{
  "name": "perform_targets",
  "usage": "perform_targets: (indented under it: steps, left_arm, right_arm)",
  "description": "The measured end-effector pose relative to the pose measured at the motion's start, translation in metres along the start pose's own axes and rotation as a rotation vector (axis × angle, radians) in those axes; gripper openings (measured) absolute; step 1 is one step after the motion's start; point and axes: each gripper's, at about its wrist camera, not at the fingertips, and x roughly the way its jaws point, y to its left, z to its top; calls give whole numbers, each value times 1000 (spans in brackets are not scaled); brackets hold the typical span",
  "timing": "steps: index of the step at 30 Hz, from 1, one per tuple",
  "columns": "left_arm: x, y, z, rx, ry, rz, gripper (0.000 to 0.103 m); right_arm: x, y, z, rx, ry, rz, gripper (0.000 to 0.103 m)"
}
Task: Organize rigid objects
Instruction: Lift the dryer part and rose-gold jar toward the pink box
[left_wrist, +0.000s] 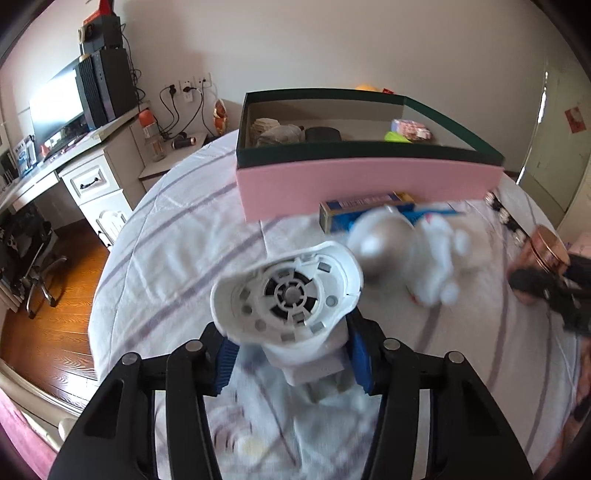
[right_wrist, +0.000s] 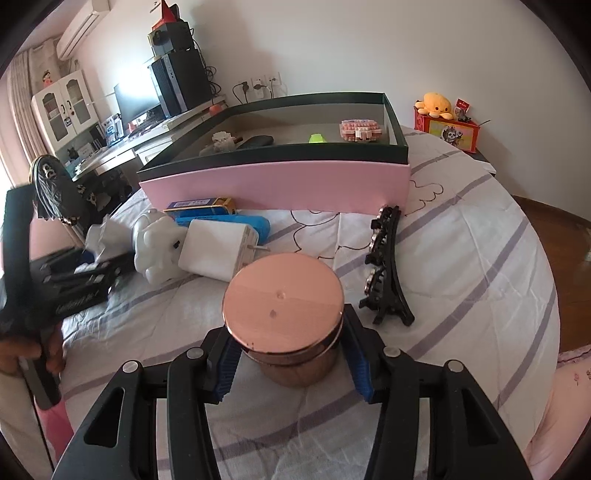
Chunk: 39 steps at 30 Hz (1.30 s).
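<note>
Pink box (right_wrist: 275, 181) near bed's (right_wrist: 461, 258) far edge held small toys; left gripper (left_wrist: 291, 354) clenched white fan piece (left_wrist: 288, 291), right gripper (right_wrist: 291, 363) clenched copper tin (right_wrist: 284, 295).

Two close wrist views angled down, sharing pink box (left_wrist: 369, 184)

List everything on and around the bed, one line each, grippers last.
box: 1, pink with dark green rim, far side of bed; small items inside
copper jar: 1, rose-copper, between right jaws
white fan-like part: 1, white, between left jaws
white figurine: 1, white, before box
white charger block: 1, beside figurine
blue cartons: 2, blue, against box
Eiffel Tower model: 1, black, lying right of jar
plush octopus: 1, yellow, on red box
left hand-held gripper: gripping part
right hand-held gripper: gripping jar
</note>
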Motion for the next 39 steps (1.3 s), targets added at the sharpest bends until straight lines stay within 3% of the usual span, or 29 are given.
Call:
perform_targets:
  steps: [6, 8, 10, 13, 15, 16, 17, 26, 39]
  left_arm:
    - [-13, -2, -13, -21, -2, 0, 48]
    - [-10, -3, -10, -39, 2, -1, 53]
    - [-8, -2, -8, -57, -4, -12, 68]
    - [0, -2, -2, -74, 4, 4, 74]
    - [6, -2, 0, -78, 2, 11, 71]
    - [7, -1, -1, -79, -15, 19, 54]
    - [5, 0, -1, -84, -28, 17, 51]
    - [-9, 1, -4, -76, -52, -9, 51]
    - [-61, -8, 4, -55, -143, -48, 50]
  right_arm:
    - [-2, -2, -4, 4, -5, 16, 51]
    - [-1, -1, -3, 6, -2, 11, 51]
    - [-1, 0, -3, 1, 0, 5, 51]
    - [-1, 0, -4, 1, 2, 3, 51]
    - [0, 0, -4, 0, 4, 4, 51]
    - [0, 0, -3, 1, 4, 5, 51]
    - [0, 0, -3, 1, 2, 5, 51]
    - [-4, 3, -4, -8, -7, 6, 50]
    - [-40, 17, 5, -47, -64, 24, 50]
